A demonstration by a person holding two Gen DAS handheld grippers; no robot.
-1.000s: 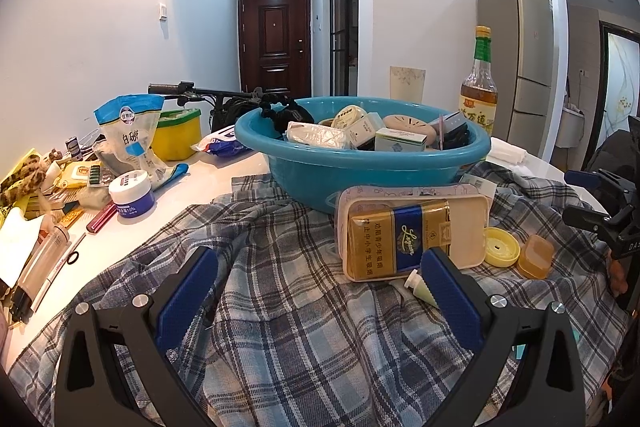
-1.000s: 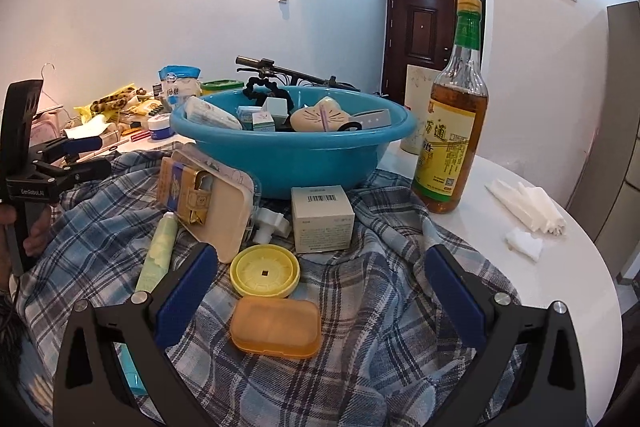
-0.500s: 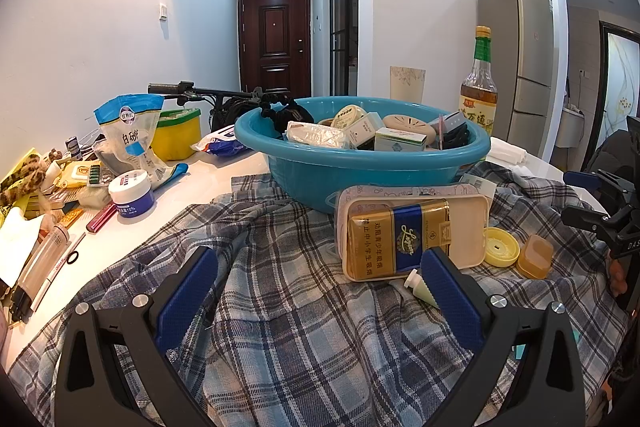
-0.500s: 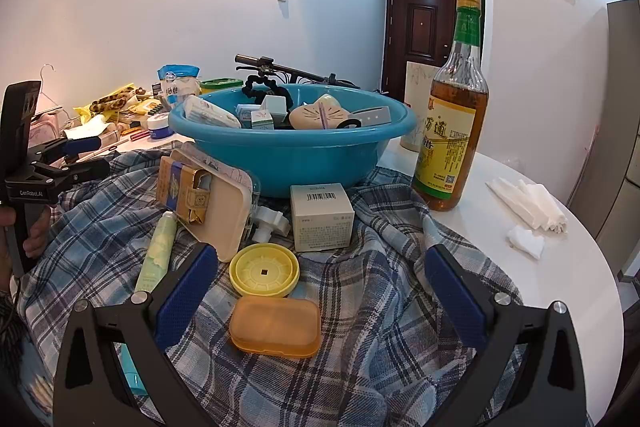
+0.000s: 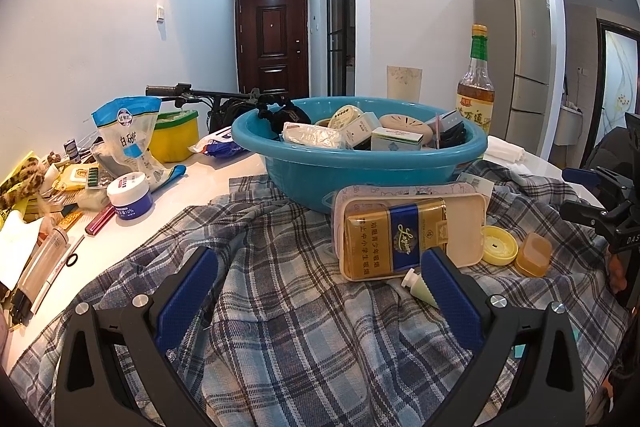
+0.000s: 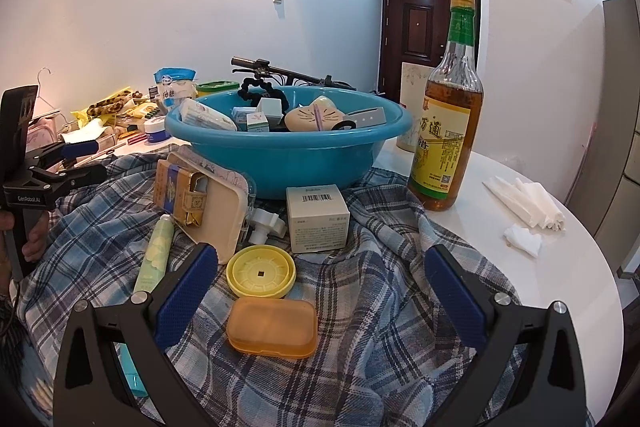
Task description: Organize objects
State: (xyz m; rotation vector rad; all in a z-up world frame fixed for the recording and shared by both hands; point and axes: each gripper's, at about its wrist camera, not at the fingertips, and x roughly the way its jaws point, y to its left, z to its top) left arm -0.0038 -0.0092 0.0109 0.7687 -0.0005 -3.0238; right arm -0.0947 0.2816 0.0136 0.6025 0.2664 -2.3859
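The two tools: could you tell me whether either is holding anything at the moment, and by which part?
Nothing is held. The left tool and the right tool both stand open above the plaid cloth, with nothing gripped between their fingers.

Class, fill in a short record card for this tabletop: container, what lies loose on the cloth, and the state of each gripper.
container: blue basin, partly filled with small items
surface: plaid cloth on a white table
loose on cloth: orange case, yellow lid, white box, green tube
left gripper: open, empty
right gripper: open, empty
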